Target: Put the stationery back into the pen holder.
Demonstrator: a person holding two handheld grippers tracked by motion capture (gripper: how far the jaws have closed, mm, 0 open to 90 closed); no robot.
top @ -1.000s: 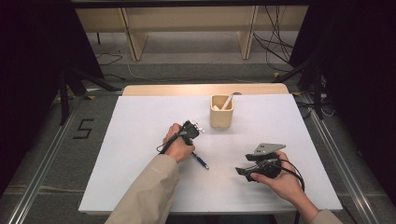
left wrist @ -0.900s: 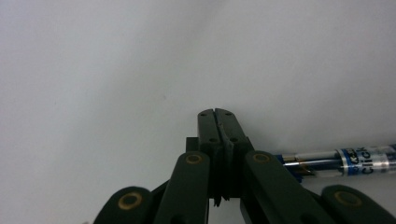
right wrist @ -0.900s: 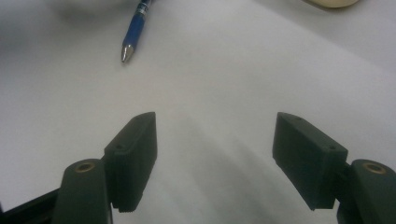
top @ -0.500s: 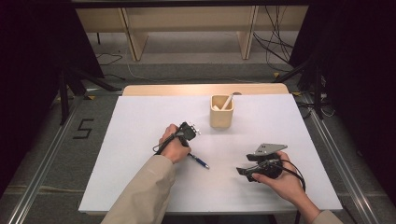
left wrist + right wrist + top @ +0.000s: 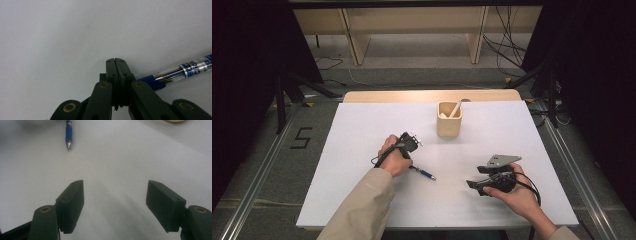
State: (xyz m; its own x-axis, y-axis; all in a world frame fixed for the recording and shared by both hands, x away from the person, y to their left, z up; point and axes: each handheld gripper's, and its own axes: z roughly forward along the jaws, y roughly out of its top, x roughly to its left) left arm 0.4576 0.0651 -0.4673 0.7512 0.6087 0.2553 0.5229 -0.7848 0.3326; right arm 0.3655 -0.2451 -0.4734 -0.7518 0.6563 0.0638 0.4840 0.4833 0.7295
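Note:
A blue pen (image 5: 423,173) with a clear barrel lies on the white table top (image 5: 362,125), tip toward the near right. My left gripper (image 5: 407,143) is held down over the pen's back end. In the left gripper view its jaws (image 5: 115,61) are shut flat against each other, and the pen (image 5: 180,71) runs out to the right from behind the right jaw, beside the jaws rather than between them. My right gripper (image 5: 473,185) rests at the near right, pointing left. It is open (image 5: 115,197) with nothing between its jaws, and the pen's tip (image 5: 68,135) lies well ahead of it.
A tan cup (image 5: 449,120) with a white stick (image 5: 455,108) in it stands at the middle back of the table. Wooden shelving and cables are on the floor beyond the far edge. Metal rails run along both sides.
My left hand has edged slightly toward the near left. The pen, the cup and my right gripper have stayed where they were.

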